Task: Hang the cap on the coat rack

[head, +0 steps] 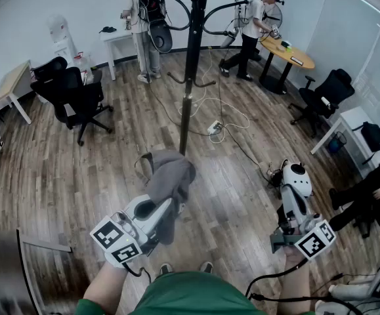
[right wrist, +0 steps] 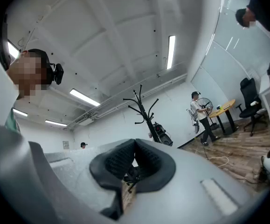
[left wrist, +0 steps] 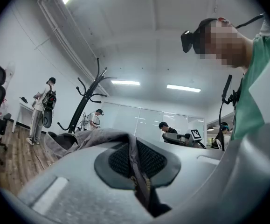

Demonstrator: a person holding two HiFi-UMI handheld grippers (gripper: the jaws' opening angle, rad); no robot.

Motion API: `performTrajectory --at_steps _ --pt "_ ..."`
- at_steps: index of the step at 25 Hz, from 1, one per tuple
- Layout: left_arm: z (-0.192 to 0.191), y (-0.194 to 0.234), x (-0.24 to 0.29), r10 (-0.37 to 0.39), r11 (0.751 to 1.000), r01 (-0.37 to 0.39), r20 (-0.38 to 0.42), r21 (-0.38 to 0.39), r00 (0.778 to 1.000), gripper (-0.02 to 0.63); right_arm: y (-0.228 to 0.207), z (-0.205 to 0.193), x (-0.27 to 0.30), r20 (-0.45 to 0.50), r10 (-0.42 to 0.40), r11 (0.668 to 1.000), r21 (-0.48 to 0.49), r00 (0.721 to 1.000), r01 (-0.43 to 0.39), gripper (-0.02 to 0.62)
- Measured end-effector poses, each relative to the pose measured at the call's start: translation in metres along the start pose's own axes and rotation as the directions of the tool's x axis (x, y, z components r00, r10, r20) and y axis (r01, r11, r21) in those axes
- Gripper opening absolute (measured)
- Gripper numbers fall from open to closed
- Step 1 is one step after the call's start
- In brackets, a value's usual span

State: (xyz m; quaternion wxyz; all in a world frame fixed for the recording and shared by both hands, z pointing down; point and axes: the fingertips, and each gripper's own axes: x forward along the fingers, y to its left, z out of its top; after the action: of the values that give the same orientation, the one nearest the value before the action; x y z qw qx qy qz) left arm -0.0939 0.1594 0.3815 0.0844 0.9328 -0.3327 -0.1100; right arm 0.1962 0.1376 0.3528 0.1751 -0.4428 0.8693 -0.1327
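Observation:
A grey cap (head: 171,176) hangs bunched from my left gripper (head: 166,206), low and left of centre in the head view. In the left gripper view the two dark pads are shut on a fold of the cap (left wrist: 86,139), which spills away to the left. The black coat rack (head: 193,51) stands on the wood floor ahead of the cap, with curved hooks at several heights. It also shows as the coat rack (left wrist: 84,104) in the left gripper view and as the coat rack (right wrist: 146,110) in the right gripper view. My right gripper (head: 296,173) is low at the right, its pads closed together on nothing (right wrist: 135,146).
A power strip and white cables (head: 214,127) lie on the floor right of the rack's pole. Black office chairs (head: 75,97) stand at the left and another chair (head: 327,94) at the right. Two people stand by a white table (head: 119,38) and a round wooden table (head: 288,52).

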Motion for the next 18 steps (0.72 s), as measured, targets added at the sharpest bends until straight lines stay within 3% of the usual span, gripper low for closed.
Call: performTrajectory --at_steps 12,18 --pt "-0.018 -0.029 0.039 0.017 0.999 -0.016 -0.027 0.041 0.999 0.02 -0.048 0.007 -0.028 0.0 0.015 0.999 0.03 1.0 -0.015 0.005" --pt "-0.015 -0.055 0.081 0.122 0.98 -0.115 -0.03 0.162 0.992 0.02 -0.084 0.02 -0.05 -0.012 0.052 0.997 0.065 0.999 -0.051 0.005"
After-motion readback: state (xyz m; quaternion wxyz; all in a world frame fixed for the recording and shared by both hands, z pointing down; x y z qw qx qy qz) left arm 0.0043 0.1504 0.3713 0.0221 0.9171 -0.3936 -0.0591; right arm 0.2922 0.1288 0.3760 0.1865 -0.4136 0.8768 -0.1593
